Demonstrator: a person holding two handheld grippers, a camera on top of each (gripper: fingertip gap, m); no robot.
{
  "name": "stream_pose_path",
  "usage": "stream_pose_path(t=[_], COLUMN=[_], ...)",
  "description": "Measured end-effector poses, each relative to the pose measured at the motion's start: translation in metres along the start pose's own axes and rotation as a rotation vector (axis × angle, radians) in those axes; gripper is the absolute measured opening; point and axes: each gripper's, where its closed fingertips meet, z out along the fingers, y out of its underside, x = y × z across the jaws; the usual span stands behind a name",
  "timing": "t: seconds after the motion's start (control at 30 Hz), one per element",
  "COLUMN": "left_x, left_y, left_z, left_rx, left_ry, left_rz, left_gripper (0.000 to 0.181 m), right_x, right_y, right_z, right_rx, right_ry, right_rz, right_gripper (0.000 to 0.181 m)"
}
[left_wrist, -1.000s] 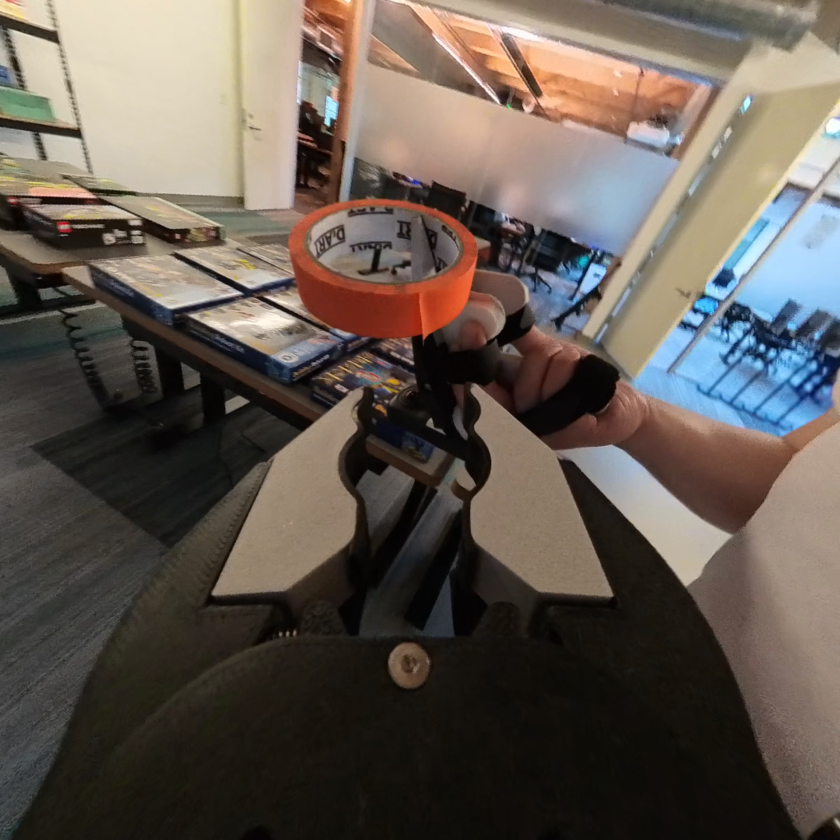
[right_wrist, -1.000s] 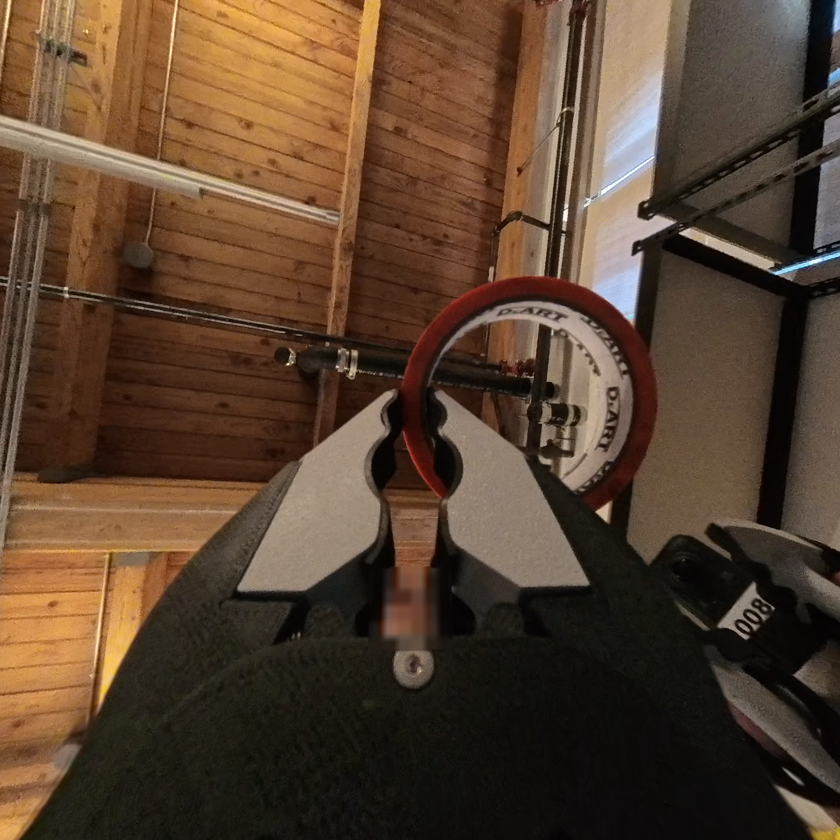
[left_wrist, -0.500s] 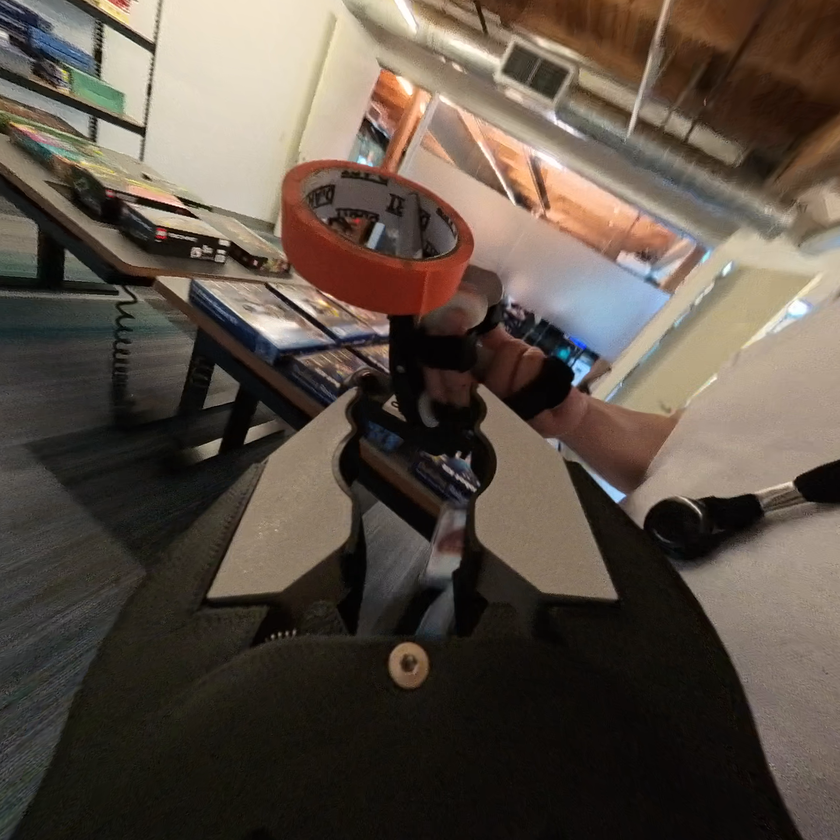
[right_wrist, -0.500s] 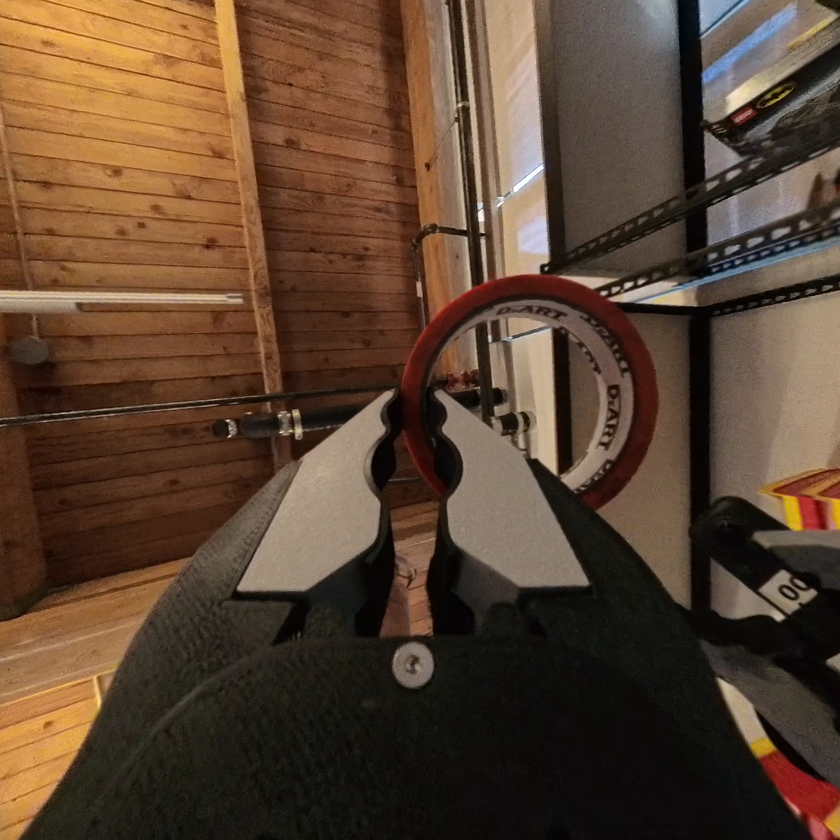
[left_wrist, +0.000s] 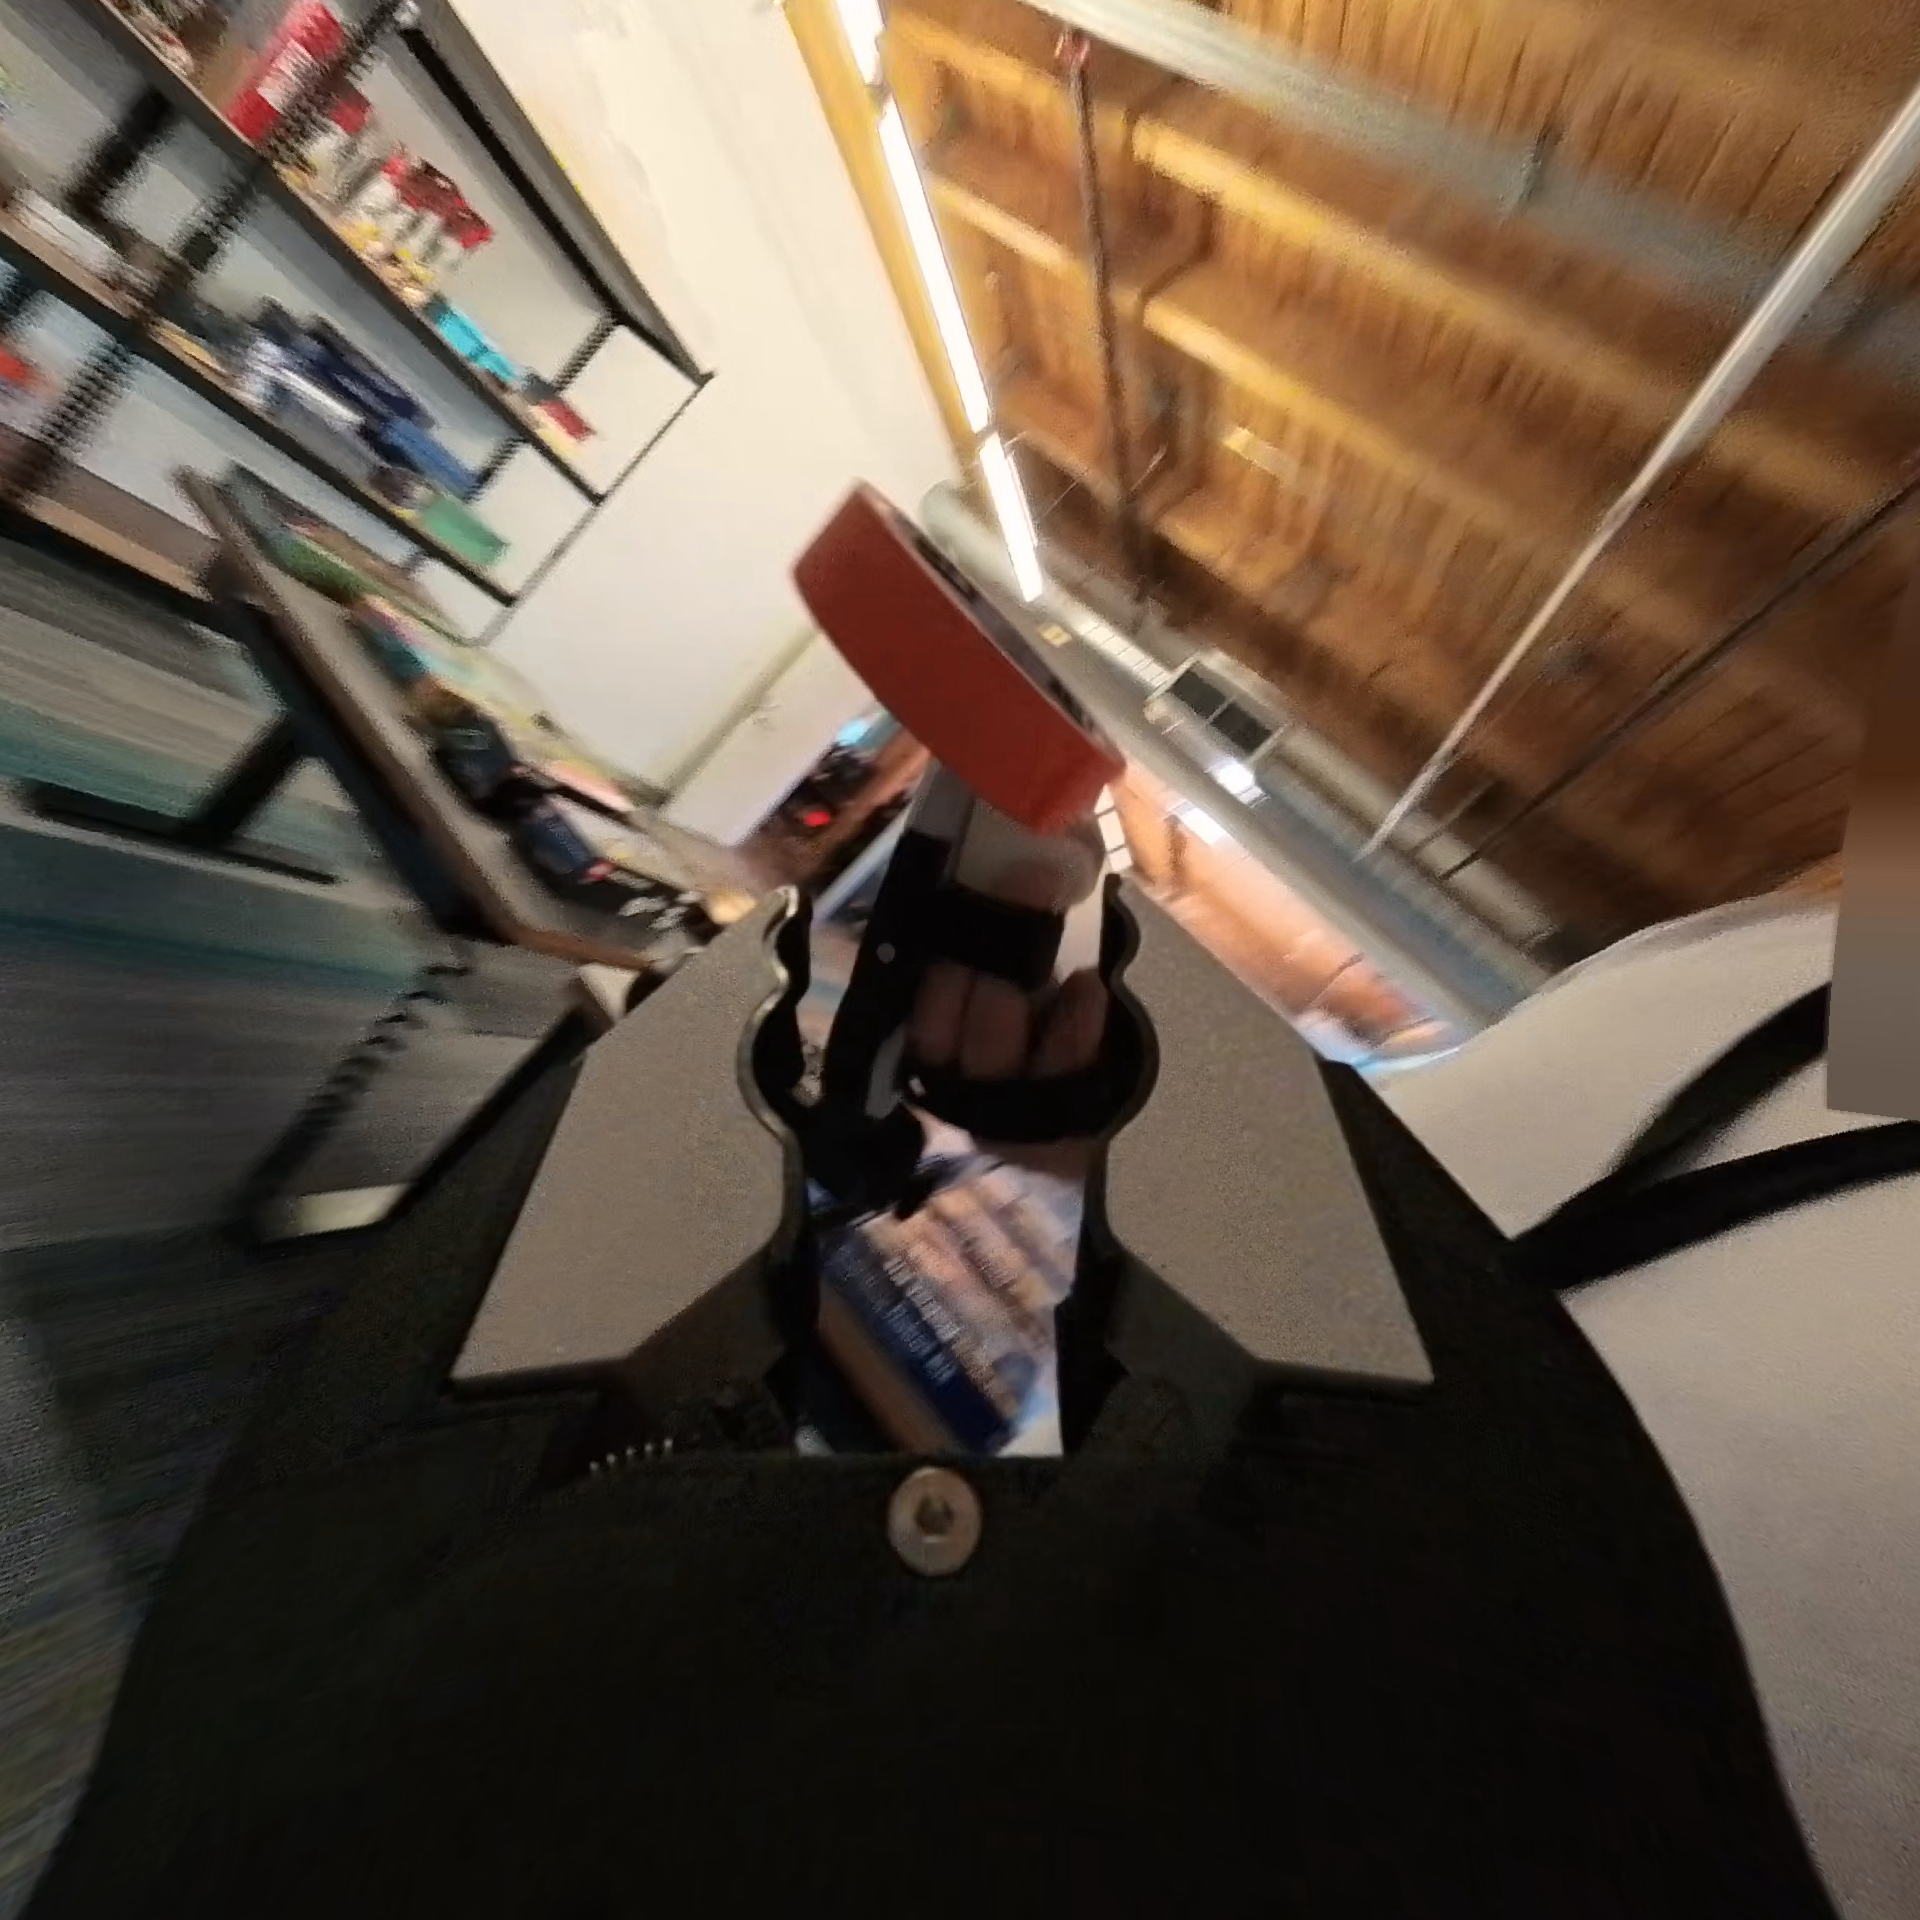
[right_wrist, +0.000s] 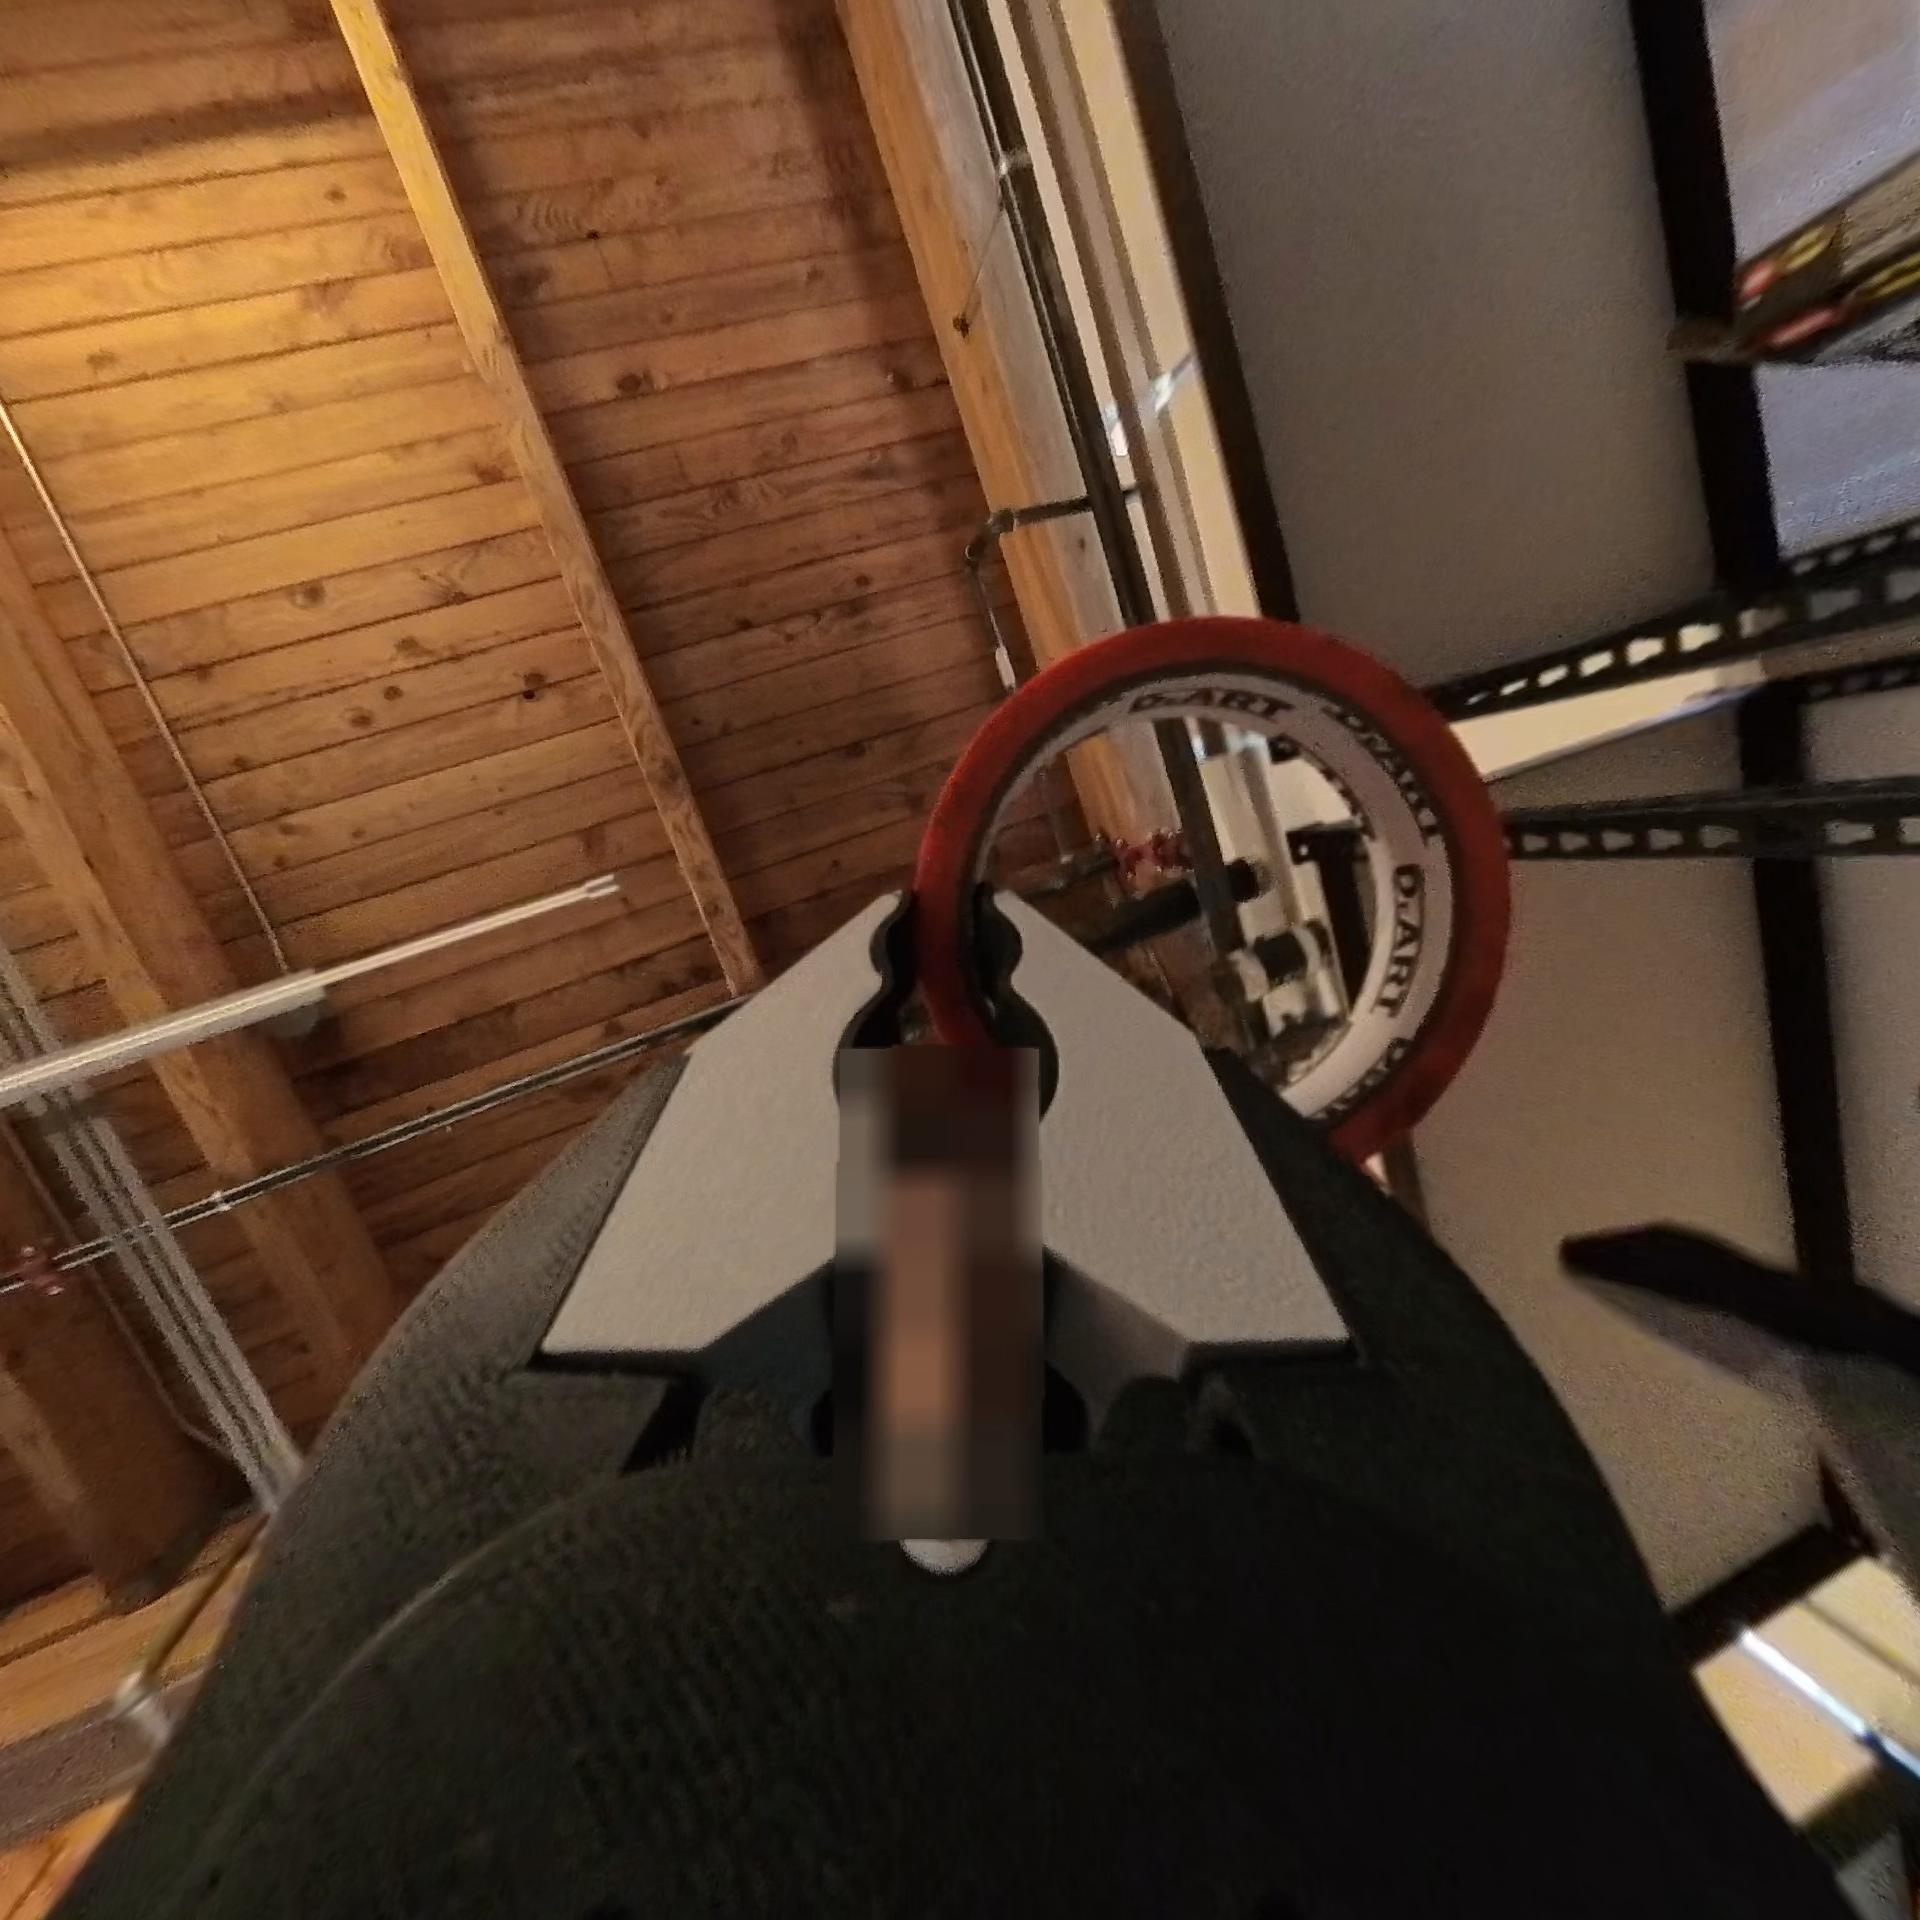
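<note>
Right gripper (right_wrist: 943, 914) clamps an orange-red tape roll (right_wrist: 1455, 904) by its band: one fingertip sits outside the ring, the other inside it, the wall of the roll pinched between them at the ring's lower-left arc. The rest of the ring stands out up and to the right of the fingertips, with its white printed inner liner facing the camera. Behind it are a wooden plank ceiling (right_wrist: 364, 499) with beams and pipes, and black metal shelving (right_wrist: 1766, 644) against a white wall on the right. In the left wrist view the same tape roll (left_wrist: 935, 665) is seen edge-on, tilted, held aloft on the far gripper, which a hand (left_wrist: 1013, 1023) with black straps grips by the handle. Left gripper (left_wrist: 951, 914) holds nothing; its fingers stand moderately apart, and the hand and the far gripper show through the gap beyond the tips (not touching them, as far as can be told). The roll is above and past the left fingertips, well clear. The view is motion-blurred: shelves (left_wrist: 343, 260) with boxes at upper left, a table (left_wrist: 343, 665) with blurred items at left, and a person's white garment (left_wrist: 1662, 1091) at right.
</note>
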Motion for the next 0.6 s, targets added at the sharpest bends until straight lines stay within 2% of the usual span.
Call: stream_pose_path(t=[0.1,0.23,0.37,0.47,0.5,0.53,0.6], left_x=[-0.05,-0.092,-0.142,-0.182,-0.193,-0.202,-0.218], left_y=[-0.051,-0.103,-0.133,-0.156,-0.163,-0.166,-0.179], left_z=[0.021,0.064,0.116,0.155,0.167,0.178,0.194], left_rx=[0.032,0.077,0.147,0.296,0.34,0.36,0.433], left_ry=[0.08,0.209,0.277,0.278,0.271,0.258,0.239], left_rz=[-0.189,-0.323,-0.342,-0.353,-0.341,-0.312,-0.274], left_gripper=[0.062,0.062,0.054,0.051,0.044,0.029,0.029], right_x=[0.011,0.007,-0.001,-0.007,-0.012,-0.014,-0.013], right_y=[-0.031,-0.11,-0.186,-0.251,-0.268,-0.281,-0.305], right_z=[0.033,0.067,0.088,0.105,0.112,0.12,0.135], right_rx=[-0.167,-0.156,-0.195,-0.148,-0.141,-0.154,-0.181], right_ry=[0.079,0.074,0.137,0.211,0.223,0.243,0.294], right_rz=[0.056,0.166,0.298,0.411,0.45,0.479,0.509], right_gripper=[0.007,0.007,0.007,0.006,0.006,0.006,0.006])
